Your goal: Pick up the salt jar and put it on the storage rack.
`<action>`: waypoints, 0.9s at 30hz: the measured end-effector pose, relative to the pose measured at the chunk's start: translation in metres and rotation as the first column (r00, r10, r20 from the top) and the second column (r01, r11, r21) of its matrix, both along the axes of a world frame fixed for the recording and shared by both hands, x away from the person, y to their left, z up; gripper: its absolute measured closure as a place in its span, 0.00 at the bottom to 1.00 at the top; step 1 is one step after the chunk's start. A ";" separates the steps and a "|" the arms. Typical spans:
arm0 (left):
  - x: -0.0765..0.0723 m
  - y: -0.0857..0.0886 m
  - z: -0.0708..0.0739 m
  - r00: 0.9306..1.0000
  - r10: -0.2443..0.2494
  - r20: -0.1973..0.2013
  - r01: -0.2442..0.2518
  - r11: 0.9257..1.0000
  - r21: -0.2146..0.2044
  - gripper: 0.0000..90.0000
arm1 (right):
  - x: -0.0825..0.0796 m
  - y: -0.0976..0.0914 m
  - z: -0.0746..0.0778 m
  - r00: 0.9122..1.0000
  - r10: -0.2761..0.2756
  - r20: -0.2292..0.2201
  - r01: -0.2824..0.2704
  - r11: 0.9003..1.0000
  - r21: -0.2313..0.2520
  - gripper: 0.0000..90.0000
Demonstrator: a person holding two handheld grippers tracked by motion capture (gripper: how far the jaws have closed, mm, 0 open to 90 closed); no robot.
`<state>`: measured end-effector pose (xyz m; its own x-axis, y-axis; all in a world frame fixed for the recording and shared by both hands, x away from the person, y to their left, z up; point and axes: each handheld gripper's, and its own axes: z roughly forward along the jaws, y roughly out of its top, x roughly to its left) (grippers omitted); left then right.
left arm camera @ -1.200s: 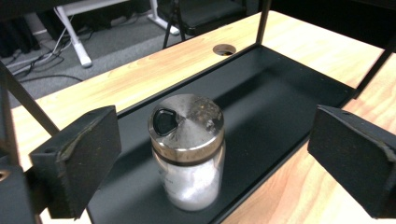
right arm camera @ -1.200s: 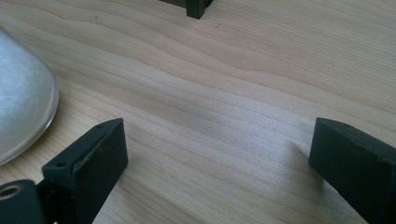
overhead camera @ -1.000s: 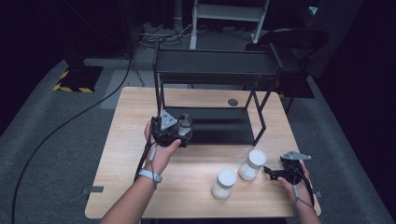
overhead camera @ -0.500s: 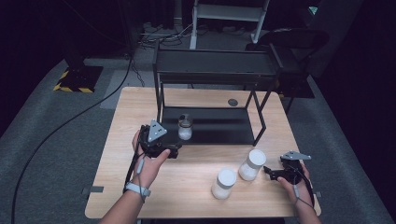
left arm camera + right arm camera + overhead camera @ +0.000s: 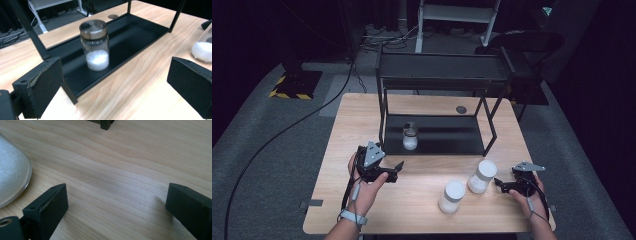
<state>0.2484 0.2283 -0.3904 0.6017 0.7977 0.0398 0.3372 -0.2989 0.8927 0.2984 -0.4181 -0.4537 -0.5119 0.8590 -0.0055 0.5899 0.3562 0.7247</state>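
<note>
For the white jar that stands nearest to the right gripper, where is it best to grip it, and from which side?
Probably the round wall of the white jar, about mid-height, coming level from its right, where the right gripper waits open. The jar stands upright, and the second jar crowds its left.

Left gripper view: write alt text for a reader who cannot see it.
A clear jar with a dark lid, partly filled with white powder, stands upright on the black bottom tray of a metal rack on a wooden table. The left claw is open with nothing between its pads, short of the jar.
</note>
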 end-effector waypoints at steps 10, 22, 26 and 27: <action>-0.011 0.009 -0.022 1.000 0.000 -0.031 0.001 1.000 0.013 0.01 | 0.000 0.000 0.000 1.000 -0.001 0.000 0.001 1.000 0.000 0.04; -0.012 0.012 -0.047 0.996 0.013 -0.094 -0.009 0.999 0.038 0.01 | 0.000 0.000 0.000 1.000 0.007 -0.004 -0.007 1.000 -0.001 0.02; -0.011 0.012 -0.053 0.993 0.028 -0.114 -0.022 0.998 0.053 0.01 | 0.000 0.000 0.000 1.000 0.011 -0.004 -0.011 1.000 -0.005 0.01; -0.011 0.012 -0.055 0.993 0.032 -0.117 -0.025 0.998 0.059 0.01 | 0.000 0.000 0.000 1.000 0.011 -0.004 -0.011 1.000 -0.006 0.01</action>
